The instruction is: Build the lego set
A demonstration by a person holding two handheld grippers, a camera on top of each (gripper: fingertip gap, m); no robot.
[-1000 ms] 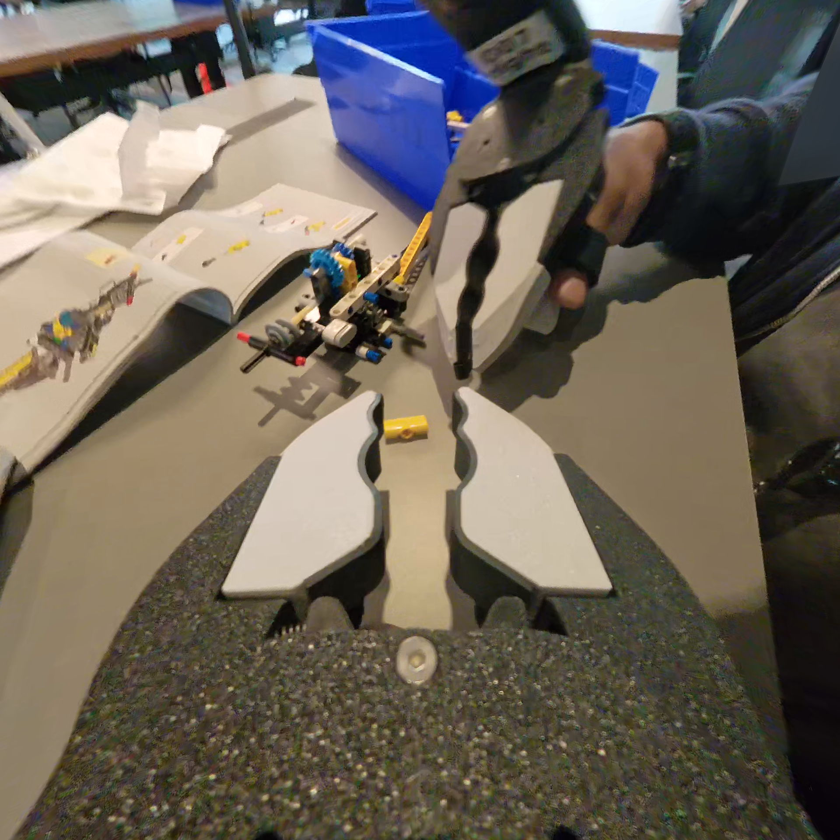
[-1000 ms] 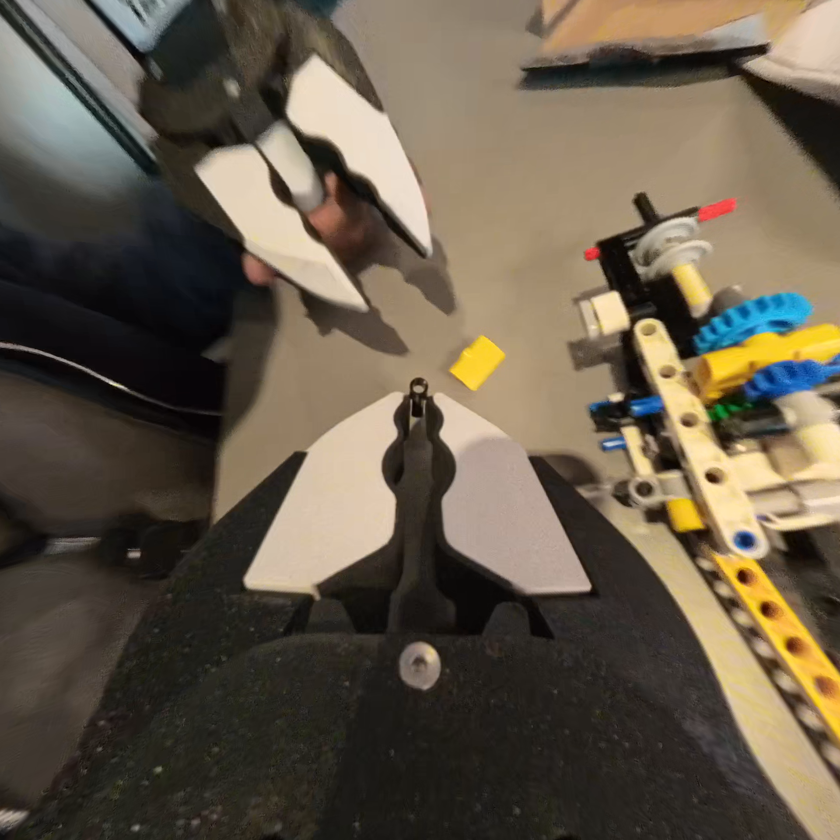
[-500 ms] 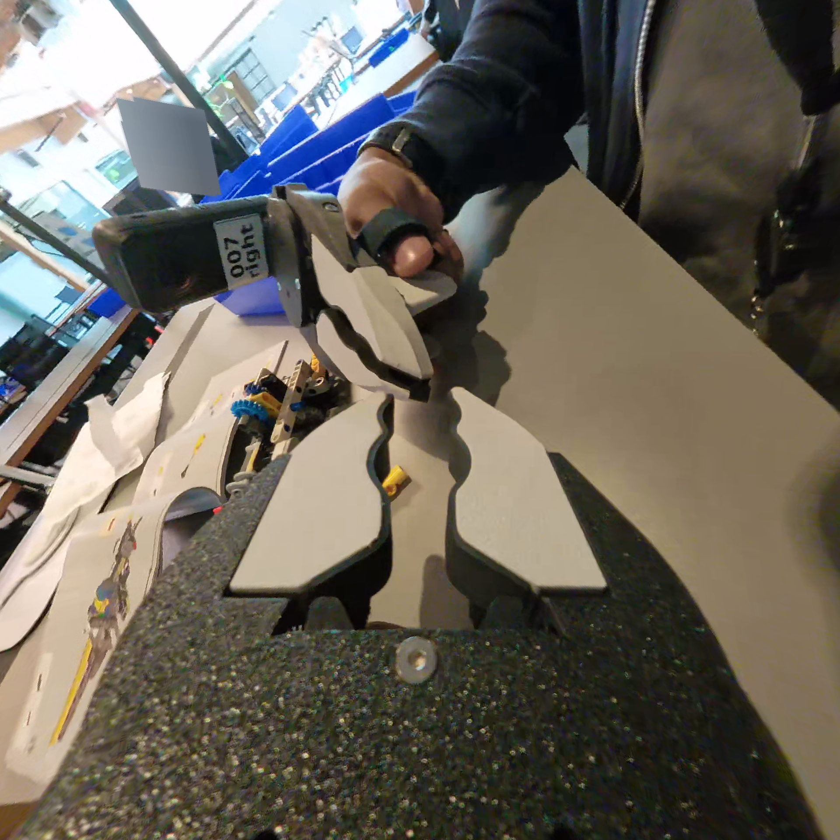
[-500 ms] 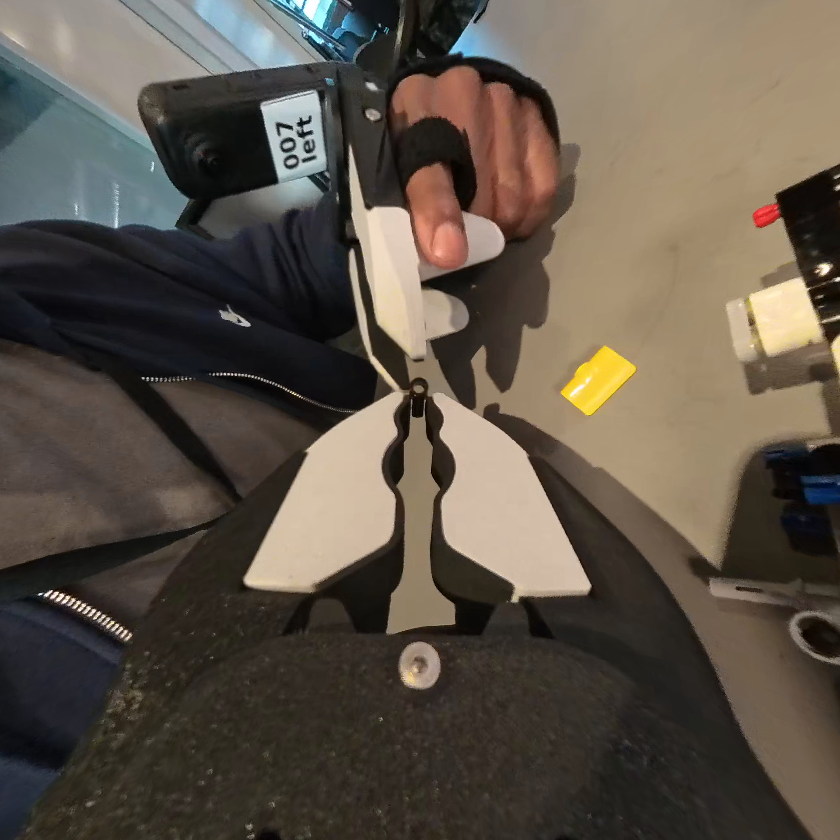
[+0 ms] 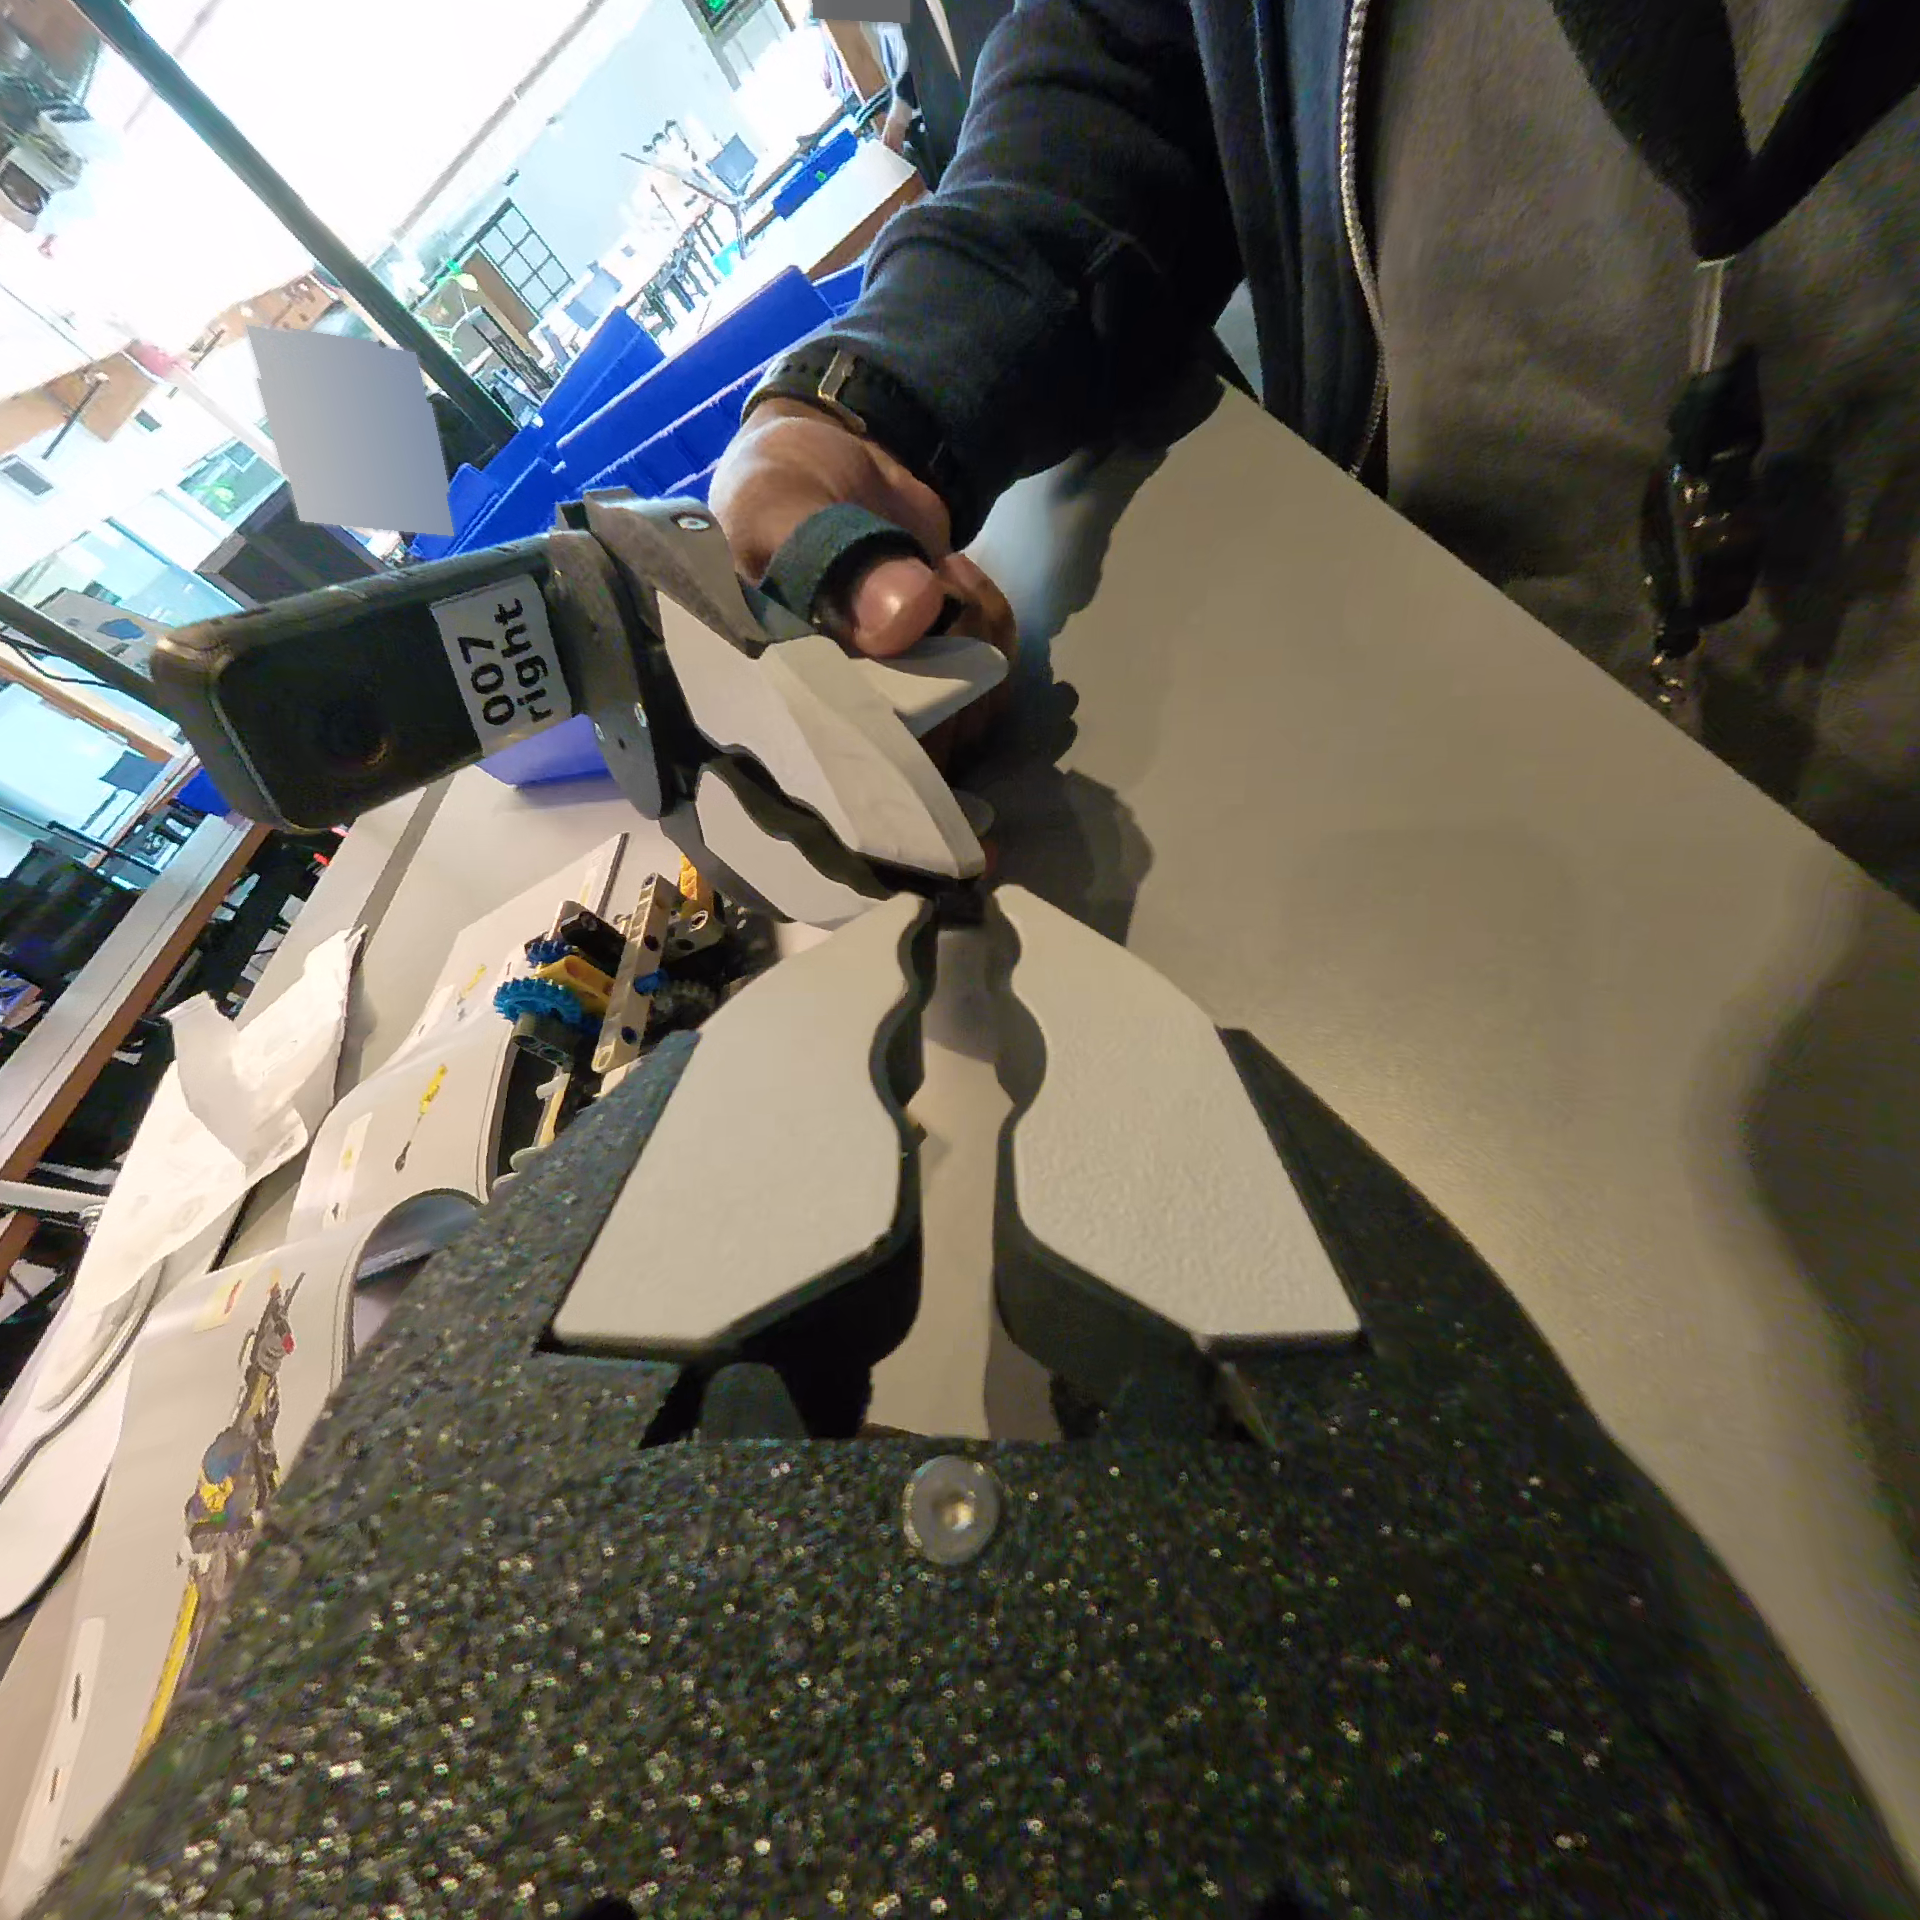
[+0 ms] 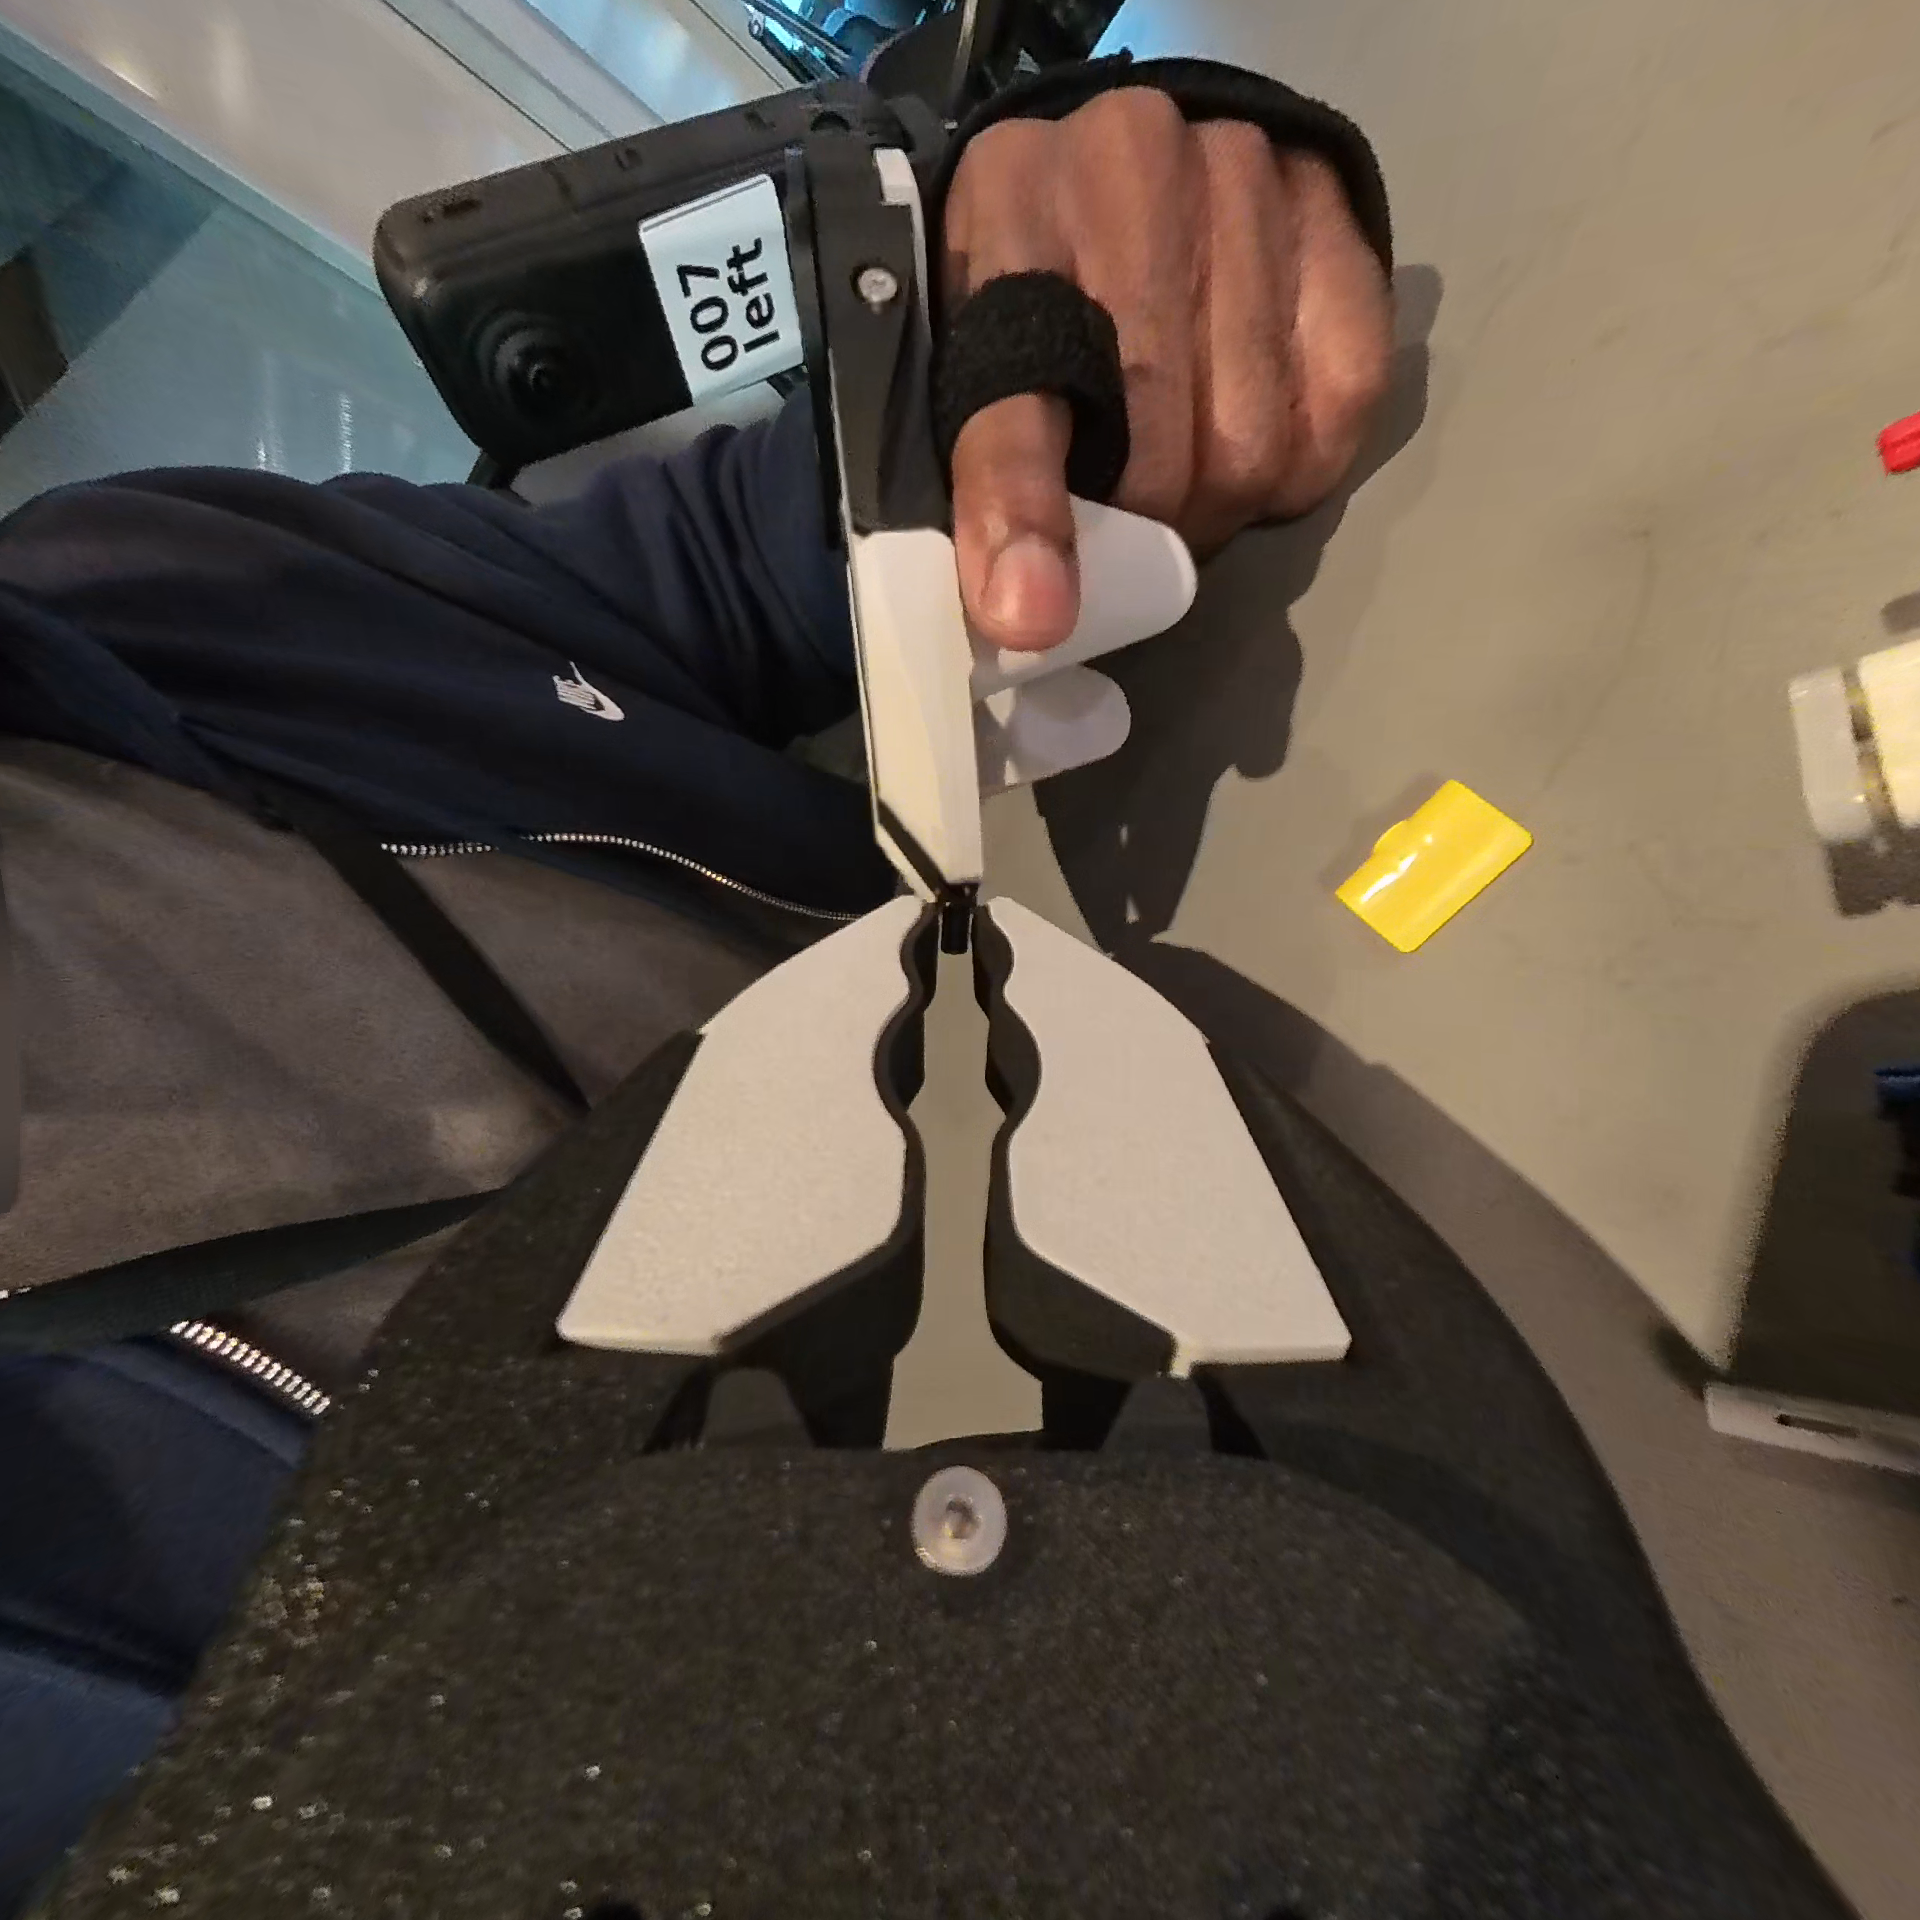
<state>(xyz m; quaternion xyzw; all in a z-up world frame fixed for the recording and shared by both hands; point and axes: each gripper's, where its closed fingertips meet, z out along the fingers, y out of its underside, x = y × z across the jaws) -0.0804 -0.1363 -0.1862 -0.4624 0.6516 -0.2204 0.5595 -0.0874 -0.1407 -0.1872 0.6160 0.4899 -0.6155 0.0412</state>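
Over the grey table [image 6: 1558, 520], both tools' tips meet around a tiny black pin [image 6: 952, 928], its grip unclear.

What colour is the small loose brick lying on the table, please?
Yellow; the loose brick shows best in the right wrist view.

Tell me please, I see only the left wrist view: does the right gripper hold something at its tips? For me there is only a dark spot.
Observer: Yes. In the right wrist view the right gripper pinches a small black pin between its fingertips.
Operator: Where is my left gripper relative to that pin?
Observer: The left gripper shows edge-on there, its tips right at the pin's far end. I cannot tell whether they touch it.
Operator: I cannot find the yellow piece.
Observer: The yellow piece lies free on the table, between the gripper tips and the lego model.
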